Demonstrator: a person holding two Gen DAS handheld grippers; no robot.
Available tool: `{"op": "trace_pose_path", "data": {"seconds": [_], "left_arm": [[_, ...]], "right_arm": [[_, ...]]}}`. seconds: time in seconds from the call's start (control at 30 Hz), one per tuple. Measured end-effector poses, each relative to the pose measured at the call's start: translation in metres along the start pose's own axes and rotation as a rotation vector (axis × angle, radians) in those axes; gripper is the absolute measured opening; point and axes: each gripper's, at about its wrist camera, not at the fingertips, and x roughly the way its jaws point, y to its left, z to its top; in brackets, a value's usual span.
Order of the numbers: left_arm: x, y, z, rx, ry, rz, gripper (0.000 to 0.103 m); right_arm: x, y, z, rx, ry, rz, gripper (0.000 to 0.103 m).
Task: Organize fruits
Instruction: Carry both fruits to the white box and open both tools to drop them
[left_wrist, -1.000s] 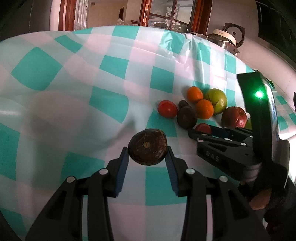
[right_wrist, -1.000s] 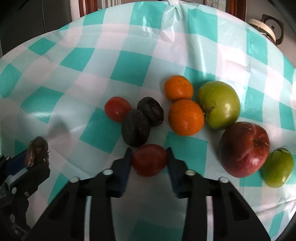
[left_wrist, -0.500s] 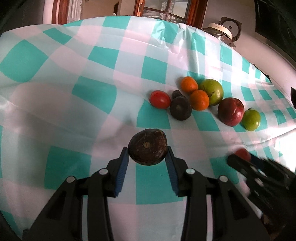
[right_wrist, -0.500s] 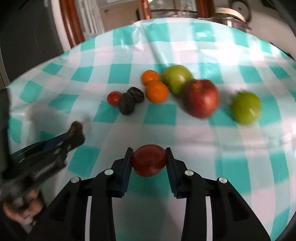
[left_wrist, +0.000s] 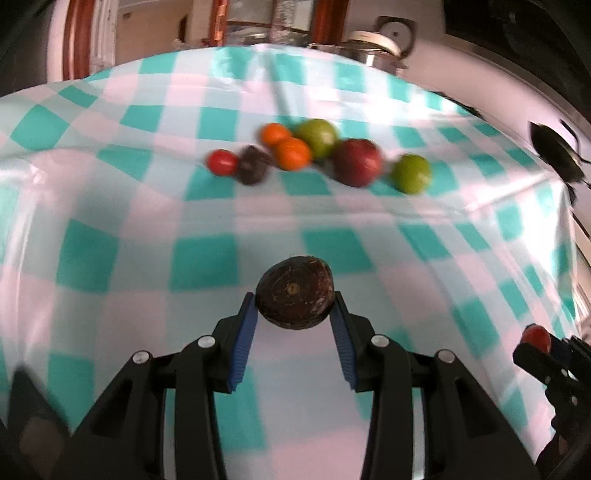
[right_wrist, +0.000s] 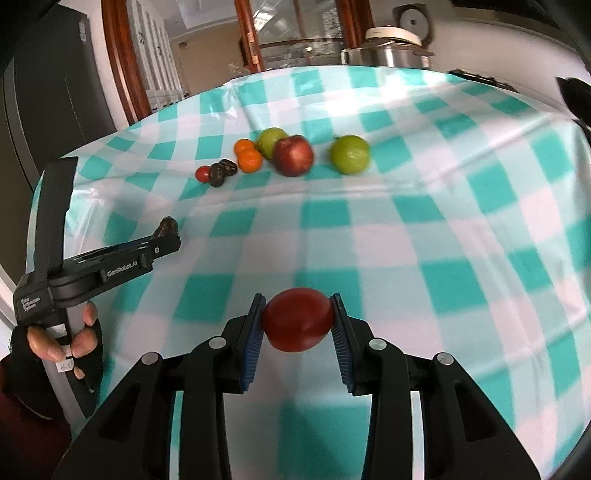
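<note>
Transport step in hand: left gripper (left_wrist: 294, 310) jaws clamp a dark fruit (left_wrist: 294, 292); right gripper (right_wrist: 297, 320) jaws clamp a red fruit (right_wrist: 297, 319), both above the surface (right_wrist: 424, 236); next move likely calls for a placement spot apart from the fruit cluster (right_wrist: 284, 157).

Near tablecloth (right_wrist: 406, 236) open, fruit cluster (right_wrist: 284, 157) crowding far side

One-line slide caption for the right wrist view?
Right gripper holds a red tomato above the checked tablecloth; remaining fruit cluster beyond.
</note>
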Motion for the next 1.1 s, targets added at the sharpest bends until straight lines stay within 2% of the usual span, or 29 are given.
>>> {"op": "trace_pose_path", "data": {"seconds": [0.2,0.5,0.63,0.77,0.93,1.1], "left_arm": [[-0.029,-0.058,-0.036,0.103,-0.006,-0.048,0.041],[-0.058,-0.137,-0.062,0.283,-0.006,-0.105,0.041],[-0.073,-0.182,-0.082,0.396,0.005,-0.172,0.041],[-0.084,-0.232,-0.109,0.526,0.021,-0.270,0.041],[-0.094,-0.290,-0.146,0.689,0.067,-0.402,0.041],[-0.088,-0.346,-0.196,0.855,0.194,-0.540,0.041]], "right_arm": [[-0.057,-0.027,-0.030,0.007,-0.064,-0.050,0.036],[-0.117,-0.087,-0.069,0.086,-0.124,-0.141,0.036],[-0.140,-0.118,-0.095,0.139,-0.128,-0.201,0.036],[-0.161,-0.153,-0.131,0.223,-0.113,-0.260,0.036],[-0.165,-0.191,-0.175,0.317,-0.052,-0.331,0.036],[-0.149,-0.222,-0.218,0.365,0.072,-0.419,0.036]]}}
